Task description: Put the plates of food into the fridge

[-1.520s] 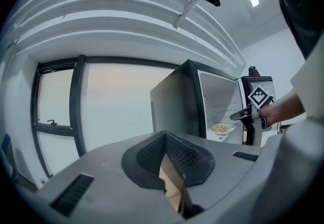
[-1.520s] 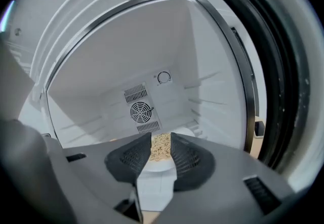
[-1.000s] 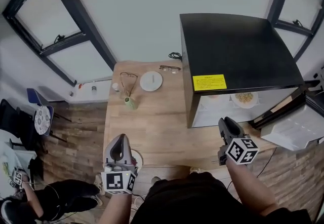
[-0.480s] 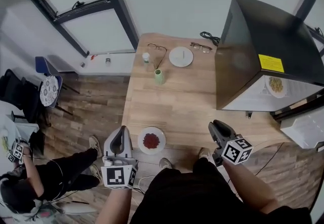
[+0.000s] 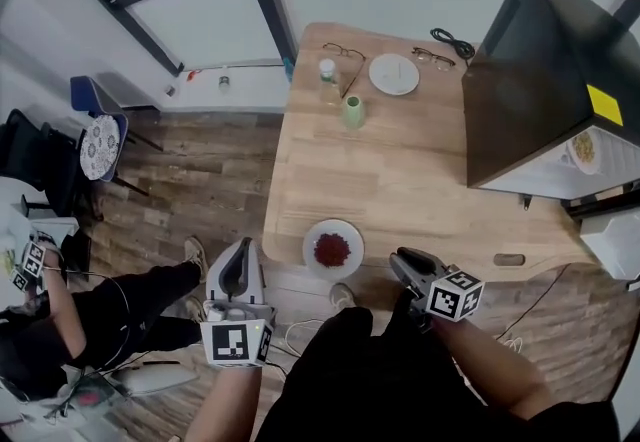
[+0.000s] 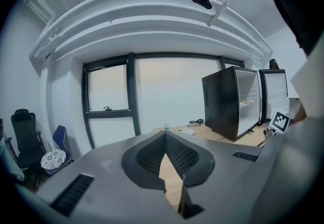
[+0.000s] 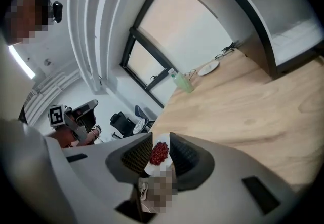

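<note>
Wooden table (image 5: 400, 170) holds the plate of red food (image 5: 312, 252) at its near edge, the right gripper (image 5: 398, 261) poised just beside it, jaws apart and empty, apparently about to clasp its rim, while the left gripper (image 5: 240, 250) hangs closed and empty.

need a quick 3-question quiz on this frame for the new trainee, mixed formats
1. True or false: the plate of red food already sits inside the fridge.
2. What is between the right gripper's jaws? A) the plate's rim B) a cup C) nothing
3. Fill in: the fridge door stands ___.
Key:
1. False. It lies on the table, near the front edge.
2. C. The jaws are apart and the plate lies beyond them, untouched.
3. Open. Another plate of food shows on a shelf inside.
</note>
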`<state>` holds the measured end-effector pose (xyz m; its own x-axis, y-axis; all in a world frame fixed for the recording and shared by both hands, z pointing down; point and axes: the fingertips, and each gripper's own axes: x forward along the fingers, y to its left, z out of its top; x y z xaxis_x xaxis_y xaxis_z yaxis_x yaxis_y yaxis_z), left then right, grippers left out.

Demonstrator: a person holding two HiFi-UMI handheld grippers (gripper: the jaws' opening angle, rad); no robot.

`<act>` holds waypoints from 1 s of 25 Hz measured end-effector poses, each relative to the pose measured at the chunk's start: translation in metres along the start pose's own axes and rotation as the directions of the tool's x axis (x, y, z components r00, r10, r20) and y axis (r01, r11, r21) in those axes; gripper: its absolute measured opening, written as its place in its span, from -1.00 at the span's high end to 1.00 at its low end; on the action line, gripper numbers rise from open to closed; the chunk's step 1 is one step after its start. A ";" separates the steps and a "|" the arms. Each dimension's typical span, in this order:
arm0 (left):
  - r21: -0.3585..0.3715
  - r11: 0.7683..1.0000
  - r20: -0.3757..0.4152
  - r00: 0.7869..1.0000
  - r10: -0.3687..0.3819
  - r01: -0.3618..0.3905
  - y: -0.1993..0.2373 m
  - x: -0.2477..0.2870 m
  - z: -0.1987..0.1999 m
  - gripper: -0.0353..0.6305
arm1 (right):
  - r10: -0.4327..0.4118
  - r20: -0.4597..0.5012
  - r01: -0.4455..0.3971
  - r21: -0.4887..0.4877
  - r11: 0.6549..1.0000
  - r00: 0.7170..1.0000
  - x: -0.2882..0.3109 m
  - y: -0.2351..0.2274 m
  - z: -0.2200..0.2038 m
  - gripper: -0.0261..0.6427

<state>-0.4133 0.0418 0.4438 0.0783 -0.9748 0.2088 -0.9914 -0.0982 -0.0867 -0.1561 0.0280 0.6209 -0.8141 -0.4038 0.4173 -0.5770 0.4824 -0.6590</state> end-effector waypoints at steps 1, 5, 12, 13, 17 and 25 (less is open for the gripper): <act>0.000 1.000 -0.004 1.000 -0.001 0.001 0.004 -0.003 -0.003 0.88 | -0.003 -0.017 0.003 0.007 1.000 1.000 0.005 0.000 -0.011 0.57; 0.019 1.000 -0.026 1.000 -0.009 0.009 0.019 -0.018 -0.014 0.88 | 0.002 -0.068 0.004 0.087 0.996 0.998 0.025 0.002 -0.051 0.57; 0.050 0.999 -0.050 0.999 0.008 -0.006 0.042 -0.040 -0.025 0.88 | -0.005 -0.089 0.031 0.294 0.955 0.996 0.053 -0.007 -0.097 0.48; 0.052 0.999 -0.053 0.998 0.013 -0.010 0.044 -0.043 -0.026 0.88 | -0.006 -0.091 0.035 0.321 0.947 0.996 0.057 -0.009 -0.102 0.44; 0.057 0.998 -0.072 0.997 0.028 -0.024 0.050 -0.054 -0.032 0.88 | -0.030 -0.089 0.062 0.375 0.925 0.996 0.071 -0.015 -0.113 0.43; 0.067 0.996 -0.091 0.994 0.063 -0.057 0.061 -0.068 -0.038 0.88 | -0.024 -0.091 0.061 0.427 0.902 0.996 0.101 -0.010 -0.115 0.43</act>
<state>-0.4835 0.1101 0.4610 0.0057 -0.9567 0.2909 -0.9849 -0.0557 -0.1638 -0.2399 0.0715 0.7412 -0.8027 -0.3428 0.4881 -0.5422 0.0787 -0.8365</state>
